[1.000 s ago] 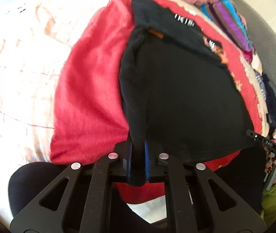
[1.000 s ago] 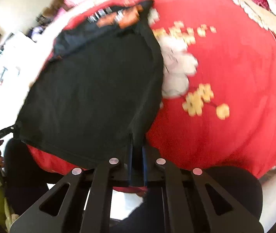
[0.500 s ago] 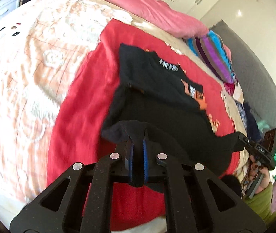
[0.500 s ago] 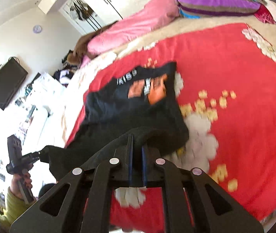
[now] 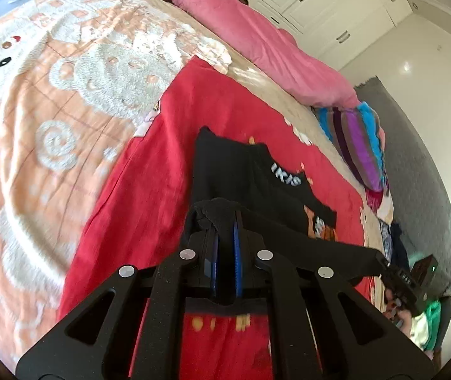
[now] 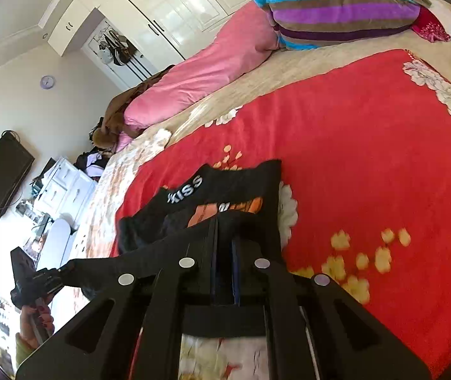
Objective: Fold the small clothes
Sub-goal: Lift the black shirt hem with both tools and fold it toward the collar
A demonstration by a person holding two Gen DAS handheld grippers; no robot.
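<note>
A small black T-shirt [image 5: 241, 171] with white lettering and an orange print lies on a red blanket [image 5: 162, 164]. It also shows in the right wrist view [image 6: 225, 190]. My left gripper [image 5: 225, 237] is shut on the shirt's bottom hem at one corner. My right gripper [image 6: 223, 237] is shut on the hem at the other corner. The hem is stretched taut between them, lifted above the blanket, over the lower half of the shirt. The right gripper also shows at the right edge of the left wrist view [image 5: 399, 275].
The red blanket [image 6: 368, 158] has a flower print and covers a bed. A pink duvet roll [image 5: 273, 41] and a striped pillow [image 5: 358, 139] lie at the head. A peach fleece blanket [image 5: 35, 110] lies on the left. Wardrobes [image 6: 177, 6] and a TV [image 6: 0, 174] stand beyond.
Both grippers have lifted the hem from the near edge of the bed and carried it forward over the shirt towards the collar. The shirt body is doubling over.
</note>
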